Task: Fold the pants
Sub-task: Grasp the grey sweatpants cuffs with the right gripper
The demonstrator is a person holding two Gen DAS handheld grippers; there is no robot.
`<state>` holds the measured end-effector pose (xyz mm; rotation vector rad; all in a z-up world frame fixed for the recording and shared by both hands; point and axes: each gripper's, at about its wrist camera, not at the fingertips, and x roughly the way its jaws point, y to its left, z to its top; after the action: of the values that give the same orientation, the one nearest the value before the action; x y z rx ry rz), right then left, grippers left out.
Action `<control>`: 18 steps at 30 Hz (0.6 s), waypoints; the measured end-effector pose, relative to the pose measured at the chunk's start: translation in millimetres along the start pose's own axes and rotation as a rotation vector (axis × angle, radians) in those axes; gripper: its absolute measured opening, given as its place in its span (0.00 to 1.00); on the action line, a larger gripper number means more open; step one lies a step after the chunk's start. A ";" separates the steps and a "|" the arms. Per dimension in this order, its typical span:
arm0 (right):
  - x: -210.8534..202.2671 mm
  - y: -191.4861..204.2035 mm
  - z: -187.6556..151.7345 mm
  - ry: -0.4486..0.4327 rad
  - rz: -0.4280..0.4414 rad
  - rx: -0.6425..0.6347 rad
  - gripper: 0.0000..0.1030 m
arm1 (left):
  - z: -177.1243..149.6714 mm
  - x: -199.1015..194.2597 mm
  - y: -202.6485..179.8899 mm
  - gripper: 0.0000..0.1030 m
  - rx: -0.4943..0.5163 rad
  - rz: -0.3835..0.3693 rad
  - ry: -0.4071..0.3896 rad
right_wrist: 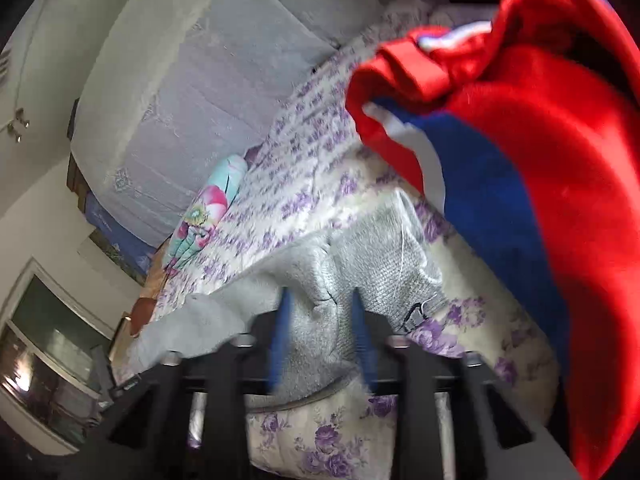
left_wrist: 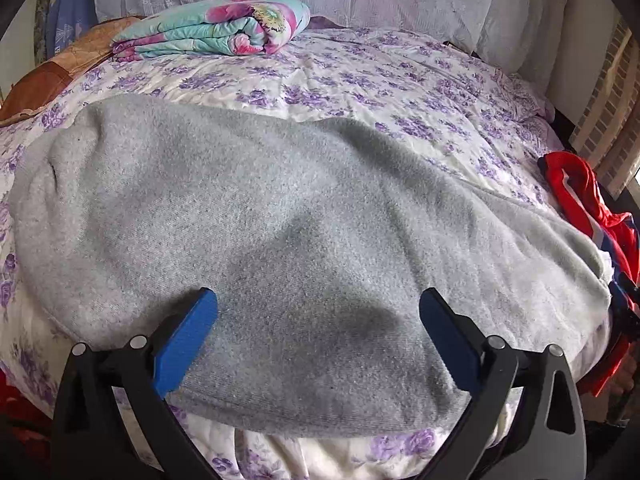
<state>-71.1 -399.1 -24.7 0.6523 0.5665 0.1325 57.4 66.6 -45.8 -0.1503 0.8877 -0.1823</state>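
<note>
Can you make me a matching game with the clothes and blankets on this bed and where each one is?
Things:
1. grey pants
2. rolled flowery quilt
3. red and blue garment
4. left gripper

Places or states:
A. at the far end of the bed
B. bunched at the bed's right edge
C. spread flat across the middle of the bed sheet
D. fingers wide apart over the grey cloth

Pairs: 1-C, 2-A, 3-B, 4-D
</note>
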 end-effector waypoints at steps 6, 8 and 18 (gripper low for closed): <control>-4.6 -18.8 -20.2 0.030 -0.079 0.125 0.56 | -2.4 -12.3 13.6 0.95 -0.062 -0.059 0.004; 12.7 -28.7 -25.3 0.033 -0.075 0.145 0.53 | -4.1 -12.2 15.2 0.95 -0.067 -0.062 0.007; 27.0 19.7 -12.0 -0.080 -0.066 -0.073 0.21 | -12.0 -26.8 22.9 0.95 -0.089 -0.079 -0.030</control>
<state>-53.7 -369.2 -32.8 0.5643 0.5036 0.0645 33.7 94.1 -37.7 -0.2702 0.8609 -0.2141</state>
